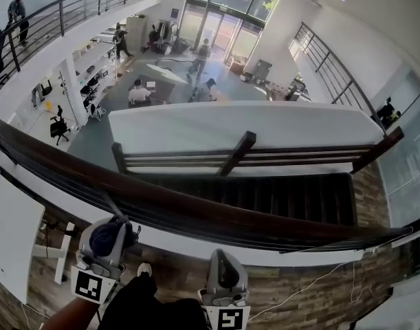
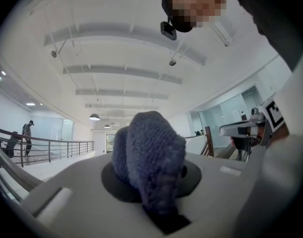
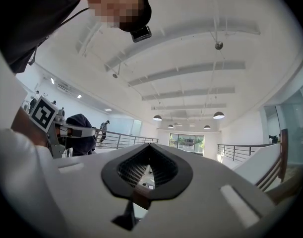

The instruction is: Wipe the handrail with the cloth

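Head view: the dark wooden handrail [image 1: 196, 215] runs across the frame from upper left to lower right, with the open hall far below it. Both claws sit on the near side of the handrail, close to the person's body and just short of the rail. The left claw [image 1: 108, 245] carries the cloth [image 1: 111, 236], a dark bundle that looks clear of the wood. The right claw [image 1: 226, 272] sits further along the handrail's near side and seems to carry nothing.

Left gripper view: the camera points up at the ceiling, so the handrail is not in line with the jaws. They are clamped on the cloth, a blue-grey terry wad that stands up between them.

Right gripper view: this one also faces the ceiling. Its jaws are drawn together with nothing between them.

Judging from this, the cloth is gripped and ready but no wiping is under way — the whole visible length of the handrail seems left to do, and the cloth must first be tipped down onto it.

No brand or readable writing shows — only the black-and-white square markers [image 1: 86, 285] on the claws.
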`<state>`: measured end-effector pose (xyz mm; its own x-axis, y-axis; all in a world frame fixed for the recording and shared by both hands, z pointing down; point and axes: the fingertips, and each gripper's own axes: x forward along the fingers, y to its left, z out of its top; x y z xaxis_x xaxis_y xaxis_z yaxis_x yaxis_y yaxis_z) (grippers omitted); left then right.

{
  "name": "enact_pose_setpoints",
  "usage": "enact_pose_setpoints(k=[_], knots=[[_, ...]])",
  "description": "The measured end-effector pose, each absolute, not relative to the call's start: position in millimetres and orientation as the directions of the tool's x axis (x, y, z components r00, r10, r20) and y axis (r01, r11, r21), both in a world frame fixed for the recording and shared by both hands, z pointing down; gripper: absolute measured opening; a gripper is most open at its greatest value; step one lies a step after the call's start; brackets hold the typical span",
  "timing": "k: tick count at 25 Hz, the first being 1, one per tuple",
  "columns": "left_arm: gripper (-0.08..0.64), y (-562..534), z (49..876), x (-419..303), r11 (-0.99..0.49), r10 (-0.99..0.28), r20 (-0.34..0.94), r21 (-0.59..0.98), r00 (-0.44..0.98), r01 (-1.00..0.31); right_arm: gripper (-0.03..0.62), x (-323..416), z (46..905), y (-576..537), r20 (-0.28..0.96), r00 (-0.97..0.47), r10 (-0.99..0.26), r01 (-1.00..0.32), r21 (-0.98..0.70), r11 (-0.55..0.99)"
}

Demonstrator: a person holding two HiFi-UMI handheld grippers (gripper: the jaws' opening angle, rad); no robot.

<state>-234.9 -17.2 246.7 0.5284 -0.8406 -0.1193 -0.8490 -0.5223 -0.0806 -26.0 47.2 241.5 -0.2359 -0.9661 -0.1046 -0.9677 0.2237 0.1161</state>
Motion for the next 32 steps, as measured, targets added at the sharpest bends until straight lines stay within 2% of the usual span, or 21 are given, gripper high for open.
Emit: enact_pose_setpoints(k=[3,8,13,16,24,32], knots=[[0.058,-33.7,240.7,-238.4,-0.528,-0.834,-0.143,-0.073,0.533,-0.846,0.002,-30.1,243.2,29.7,-0.088,-0.212,-0.973,-0.973,0.107,0.202],[0.058,-55.9,253.1,-248.3,-0.471,-0.875,-0.112,-0.03,0.471,-0.882,0.002,-36.0,262.6,-5.8,-0.036,-0.19,-0.981,-0.981,0.035,0.189],[0.058,-74.4,262.2,-227.0,-0.47,-0.879,-0.086,-0.001,0.468,-0.883,0.002,-57.7,262.0,-35.3,-0.056,-0.23,-0.971,-0.973,0.046,0.228],[0.057,-85.3,267.2,-218.7,-0.467,-0.881,-0.083,-0.005,0.466,-0.884,0.002,-66.6,270.0,-43.3,-0.028,-0.25,-0.968,-0.965,0.086,0.247],[0.057,-109.5,275.4,-209.5,-0.455,-0.887,-0.069,-0.025,0.456,-0.89,0.002,-50.8,278.4,-64.2,0.01,-0.171,-0.985,-0.982,0.075,0.171],[0.058,-116.2,283.9,-200.4,-0.504,-0.86,-0.062,-0.052,0.507,-0.862,0.002,-44.2,277.9,-79.7,0.016,-0.128,-0.992,-0.989,0.078,0.129]])
